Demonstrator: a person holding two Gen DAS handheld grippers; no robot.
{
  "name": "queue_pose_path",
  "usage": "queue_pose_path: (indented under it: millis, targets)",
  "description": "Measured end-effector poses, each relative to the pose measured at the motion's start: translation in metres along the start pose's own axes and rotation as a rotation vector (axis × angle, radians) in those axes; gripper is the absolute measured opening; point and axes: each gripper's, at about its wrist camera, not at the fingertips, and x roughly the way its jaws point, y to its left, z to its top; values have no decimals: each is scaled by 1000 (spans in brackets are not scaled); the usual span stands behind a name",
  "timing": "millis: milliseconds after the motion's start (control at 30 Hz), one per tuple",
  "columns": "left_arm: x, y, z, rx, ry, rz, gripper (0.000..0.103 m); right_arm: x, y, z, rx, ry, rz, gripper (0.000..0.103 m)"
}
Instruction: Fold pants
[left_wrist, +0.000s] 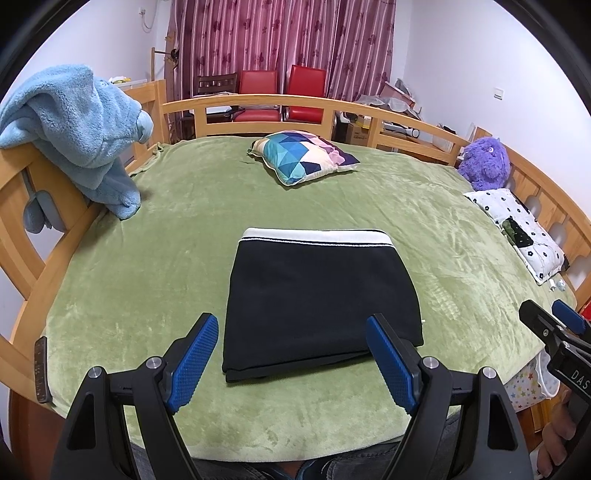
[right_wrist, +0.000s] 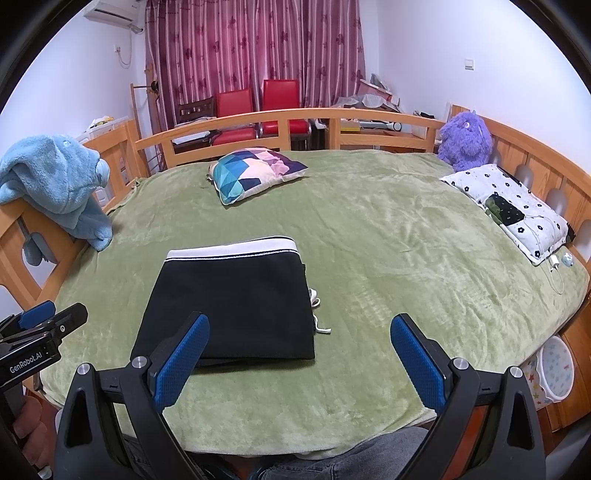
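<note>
Black pants (left_wrist: 321, 299) with a white waistband lie folded in a flat rectangle on the green blanket (left_wrist: 147, 240), waistband at the far side. They also show in the right wrist view (right_wrist: 236, 306), with a white drawstring (right_wrist: 317, 310) poking out at their right edge. My left gripper (left_wrist: 291, 354) is open and empty, held just above the near edge of the pants. My right gripper (right_wrist: 299, 354) is open and empty, near the pants' near right corner. Each gripper shows at the edge of the other's view.
A geometric-patterned pillow (left_wrist: 303, 155) lies at the far side of the bed. A light blue fleece (left_wrist: 77, 129) hangs on the left rail. A purple plush (left_wrist: 484, 162) and a flowered pillow (left_wrist: 517, 229) sit at the right. A remote (left_wrist: 41, 369) lies at the near left corner.
</note>
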Motion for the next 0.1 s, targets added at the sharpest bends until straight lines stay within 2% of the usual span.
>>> queue_pose_path:
  millis: [100]
  targets:
    - [1, 0, 0, -3, 3, 3, 81, 0, 2, 0, 2, 1, -3, 97]
